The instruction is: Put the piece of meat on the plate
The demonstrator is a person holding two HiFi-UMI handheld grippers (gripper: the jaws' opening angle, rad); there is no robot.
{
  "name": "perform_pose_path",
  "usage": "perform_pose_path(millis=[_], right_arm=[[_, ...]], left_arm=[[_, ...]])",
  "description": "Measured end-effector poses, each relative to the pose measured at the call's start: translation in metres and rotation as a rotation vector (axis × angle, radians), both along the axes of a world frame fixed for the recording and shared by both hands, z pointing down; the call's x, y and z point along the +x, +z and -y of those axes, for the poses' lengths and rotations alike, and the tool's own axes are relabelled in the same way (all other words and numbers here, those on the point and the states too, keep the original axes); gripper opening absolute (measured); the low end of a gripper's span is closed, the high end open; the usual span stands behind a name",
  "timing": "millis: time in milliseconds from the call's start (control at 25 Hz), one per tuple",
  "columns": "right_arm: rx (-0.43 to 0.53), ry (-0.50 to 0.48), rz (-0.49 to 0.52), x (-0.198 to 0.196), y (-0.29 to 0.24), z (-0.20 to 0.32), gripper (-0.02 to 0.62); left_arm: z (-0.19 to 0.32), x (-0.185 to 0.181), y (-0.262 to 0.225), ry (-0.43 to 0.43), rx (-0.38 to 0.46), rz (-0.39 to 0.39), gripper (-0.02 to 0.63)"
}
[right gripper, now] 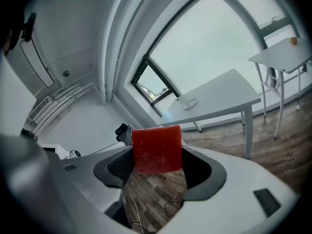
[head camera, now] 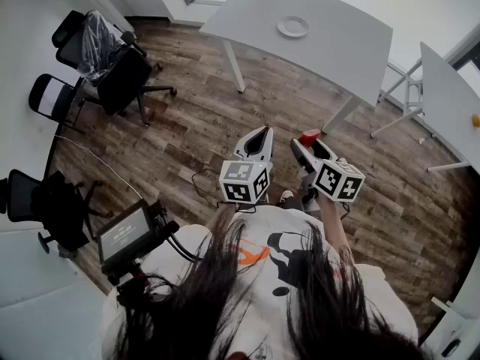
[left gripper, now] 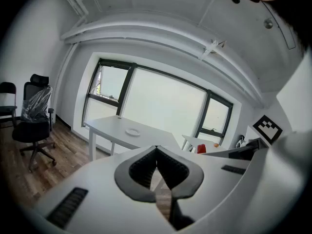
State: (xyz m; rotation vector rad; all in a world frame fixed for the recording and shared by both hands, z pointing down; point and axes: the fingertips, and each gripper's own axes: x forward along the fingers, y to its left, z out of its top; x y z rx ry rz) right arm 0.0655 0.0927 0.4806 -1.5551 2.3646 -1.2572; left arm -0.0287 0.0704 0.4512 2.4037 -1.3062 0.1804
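Worktop (head camera: 345,43) bearing the plate (head camera: 292,26) stands well off; right gripper (head camera: 311,147) fingers clamp the piece of meat (right gripper: 157,149) apparently by their tips only, so it could drop in transit; left gripper (head camera: 261,133) fingers together.

Far ahead of us the plate (head camera: 292,26) sits on the table (head camera: 337,51), well apart from our hands. Near us, the left gripper (head camera: 262,131) and right gripper (head camera: 306,142) are side by side, the piece of meat (head camera: 310,136) between the right one's jaws. Office chairs (head camera: 112,73) stand far left.
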Motion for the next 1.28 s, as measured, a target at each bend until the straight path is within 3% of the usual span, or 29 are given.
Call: perform_pose_path(millis=[1280], right_arm=[[-0.013,0.015,0.012,0.009,-0.001,0.005,0.304]], left_arm=[[0.000,-0.001,0.006,-0.010,-0.025,0.027,0.006]])
